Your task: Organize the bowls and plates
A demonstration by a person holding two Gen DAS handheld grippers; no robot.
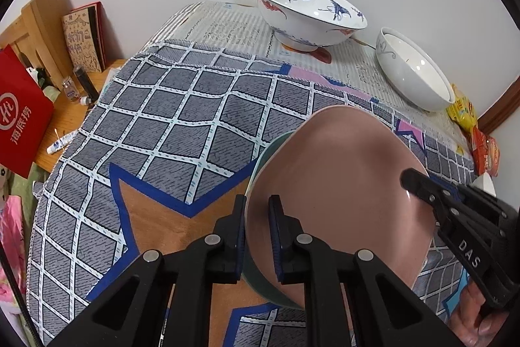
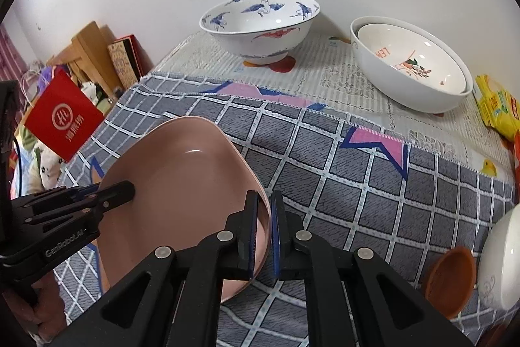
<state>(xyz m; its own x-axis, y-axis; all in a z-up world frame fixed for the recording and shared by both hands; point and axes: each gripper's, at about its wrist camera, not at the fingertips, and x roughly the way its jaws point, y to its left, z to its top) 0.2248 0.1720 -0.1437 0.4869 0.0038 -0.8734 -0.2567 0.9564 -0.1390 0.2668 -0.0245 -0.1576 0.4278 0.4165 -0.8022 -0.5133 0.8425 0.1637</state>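
Low in the left wrist view, the left gripper (image 1: 256,210) straddles the near rim of a pink plate (image 1: 334,184), one finger on either side, the jaws drawn in close on that rim. Under the plate's left edge a sliver of a green dish (image 1: 260,282) shows — most of it is hidden, so its shape is hard to make out. From the right edge of the same frame the right gripper (image 1: 409,181) reaches in, with only its upper finger visible, lying on the plate's far side.

In the right wrist view, that right gripper (image 2: 265,207) has its jaws nearly together across the plate's (image 2: 182,184) right rim, which passes between them. The left gripper (image 2: 126,189) enters from the left edge here and is pressed to the plate's opposite side. The plate sits in the lower centre-left of this frame over the checked cloth (image 2: 341,184), tilted; whether it touches the cloth cannot be told.

Toward the top of the frame, a blue-and-white bowl (image 2: 260,25) stands upright, and to its right two white bowls (image 2: 412,67) lie nested and tipped. At the lower right edge, a small brown dish (image 2: 451,278) and a white bowl (image 2: 500,262) are cut off by the frame. A red bag (image 2: 65,116) hangs at the left.
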